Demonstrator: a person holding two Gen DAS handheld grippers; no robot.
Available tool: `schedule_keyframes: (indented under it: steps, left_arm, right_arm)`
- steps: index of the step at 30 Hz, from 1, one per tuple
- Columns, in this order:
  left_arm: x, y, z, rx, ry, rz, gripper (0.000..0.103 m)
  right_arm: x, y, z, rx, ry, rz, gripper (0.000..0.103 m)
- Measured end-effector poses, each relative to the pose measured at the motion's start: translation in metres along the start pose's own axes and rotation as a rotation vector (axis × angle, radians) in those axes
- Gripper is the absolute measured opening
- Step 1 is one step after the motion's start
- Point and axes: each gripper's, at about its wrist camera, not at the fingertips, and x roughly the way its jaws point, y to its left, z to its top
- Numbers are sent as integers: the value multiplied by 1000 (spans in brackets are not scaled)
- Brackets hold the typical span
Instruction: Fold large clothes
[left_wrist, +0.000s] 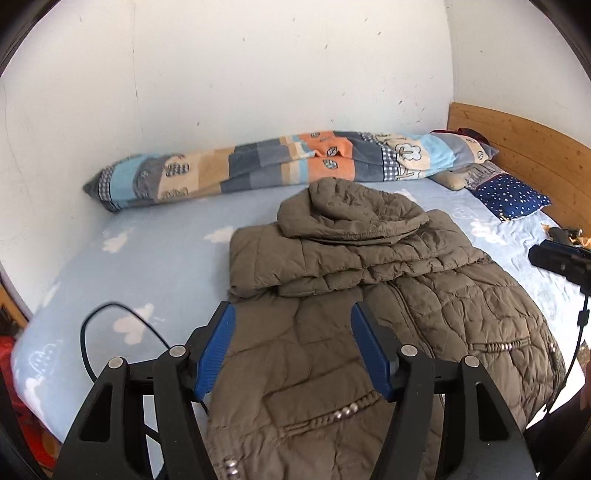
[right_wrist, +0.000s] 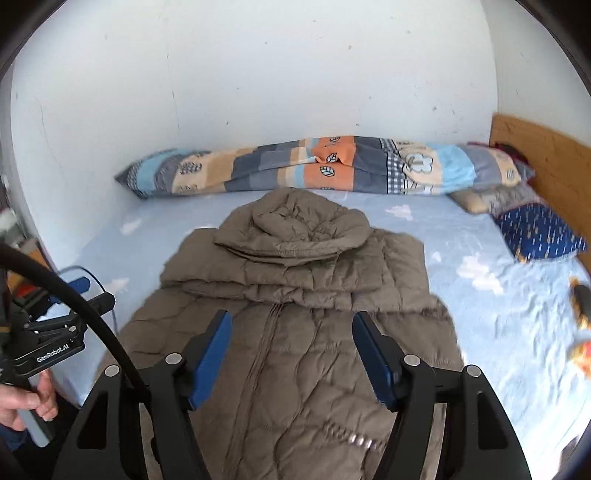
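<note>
Olive quilted jacket (left_wrist: 369, 295) lying front-up on the cloud-print bed sheet (left_wrist: 155, 258), its near hem cut off by the frame edge. Hood and upper part are folded toward the near side in stacked layers, so the sleeves cannot be made out. Left gripper (left_wrist: 293, 350) and right gripper (right_wrist: 291, 354) hang above the lower jacket, blue pads well apart and holding nothing (no cloth between them). A rolled patchwork blanket (left_wrist: 277, 162) lies along the far wall; the right view's right side is motion-blurred.
</note>
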Motion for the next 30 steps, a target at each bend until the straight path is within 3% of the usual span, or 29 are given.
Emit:
schedule_keyframes:
  steps: [5,10,18,21,25,28,30]
  left_arm:
    - [-35,11,3,-8,-15,-41,68]
    - [-48,47,-8,-109,37,-56,69]
    - [-60,115,-40,-245,101,29,69]
    - [-84,140,-34,-271,72,59,69]
    - [-135,159,-6,-223,-21,107,69]
    - [-167,165,14,-198,-66,90,72]
    - [-176,167,20,-206,-65,29,74]
  right_arm:
    - [-30,-25,-10,86,-51,-5,72]
    - [-51,-56,-25,159,-49,-22,72]
    - [-79,-96,-54,250,-28,-34,73]
    - [-104,-114,-56,299,-75,-35,73]
    - [-140,-132,-45,301,-148,-73,73]
    - [-167,-139,-34,279,-204,-115,78]
    - [-183,-143,-27,274,-232,-111,82]
